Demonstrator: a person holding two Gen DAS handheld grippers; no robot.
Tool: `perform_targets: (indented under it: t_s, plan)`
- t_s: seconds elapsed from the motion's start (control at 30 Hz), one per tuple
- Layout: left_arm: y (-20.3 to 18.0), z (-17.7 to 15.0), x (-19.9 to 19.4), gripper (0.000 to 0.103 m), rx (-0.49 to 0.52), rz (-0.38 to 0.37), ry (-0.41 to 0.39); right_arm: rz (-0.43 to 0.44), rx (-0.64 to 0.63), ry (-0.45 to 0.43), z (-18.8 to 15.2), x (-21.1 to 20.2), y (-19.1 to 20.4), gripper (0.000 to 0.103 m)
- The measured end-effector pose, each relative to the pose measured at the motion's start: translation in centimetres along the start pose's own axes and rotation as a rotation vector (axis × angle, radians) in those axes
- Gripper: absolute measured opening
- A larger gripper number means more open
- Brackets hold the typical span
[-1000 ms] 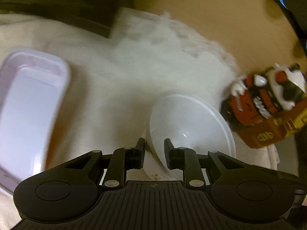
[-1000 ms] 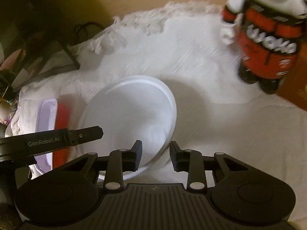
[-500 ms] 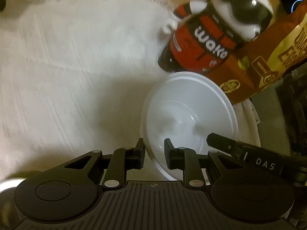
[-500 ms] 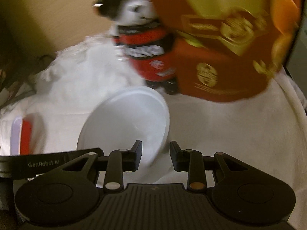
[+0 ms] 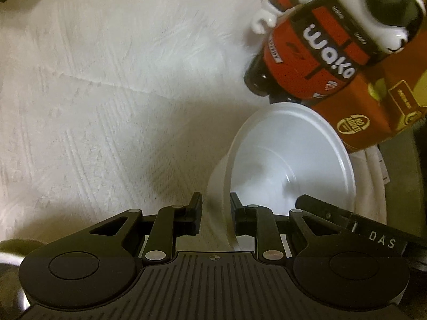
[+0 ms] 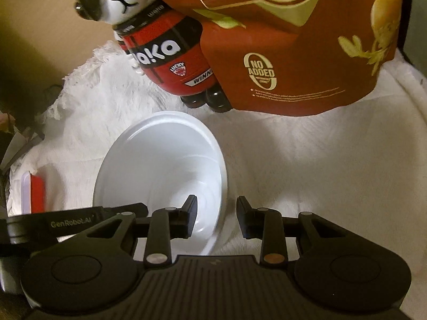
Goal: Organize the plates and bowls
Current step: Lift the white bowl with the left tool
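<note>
White bowl [image 5: 291,160] lower right, rim pinched by left gripper [image 5: 215,214]; right gripper [image 6: 216,217] clenched on opposite rim. Upper right: "waka" bear bottle [image 5: 307,61], brown bag [image 6: 293,40] reading "NO ADDED", "PROTEIN-RICH".

This looks like a room in a home, lit dim and yellowish. A white textured cloth with a frayed fringe [image 5: 112,85] covers the surface, and beyond its edge shows a plain tan wall or board [image 6: 53,34]. On the cloth stand a red and black bear-shaped drink bottle with a white face [image 6: 170,61] and a reddish-brown snack bag printed "NO ADDED" [image 6: 293,53]. Beside them sits a white disposable plastic bowl [image 6: 165,160], and at the left edge a red-lidded pale plastic container [image 6: 34,192].
</note>
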State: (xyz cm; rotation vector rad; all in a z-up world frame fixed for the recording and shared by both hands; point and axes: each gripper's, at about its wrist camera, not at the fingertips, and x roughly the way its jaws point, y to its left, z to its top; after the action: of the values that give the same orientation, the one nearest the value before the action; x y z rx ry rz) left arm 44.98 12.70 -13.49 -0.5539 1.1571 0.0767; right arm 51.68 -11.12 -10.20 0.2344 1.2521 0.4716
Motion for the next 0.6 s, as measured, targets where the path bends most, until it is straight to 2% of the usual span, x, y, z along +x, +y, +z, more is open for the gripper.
perform_targets:
  t_s: [0.17, 0.27, 0.43, 0.6]
  plan:
    - [0.1, -0.1, 0.8, 0.024, -0.022, -0.002, 0.016, 0.01, 0.009, 0.047, 0.4, 1.2, -0.4, 0.034]
    - [-0.6, -0.3, 0.6, 0.024, 0.005, 0.009, 0.017, 0.011, -0.005, 0.037, 0.4, 1.0, -0.2, 0.034]
    - [-2.1, -0.3, 0.7, 0.025, 0.055, -0.016, 0.027, -0.006, -0.005, 0.016, 0.4, 0.4, -1.0, 0.035]
    - [-2.7, -0.6, 1.8, 0.025, 0.064, -0.025, 0.07, -0.004, 0.022, 0.015, 0.2, 0.1, -2.3, 0.035]
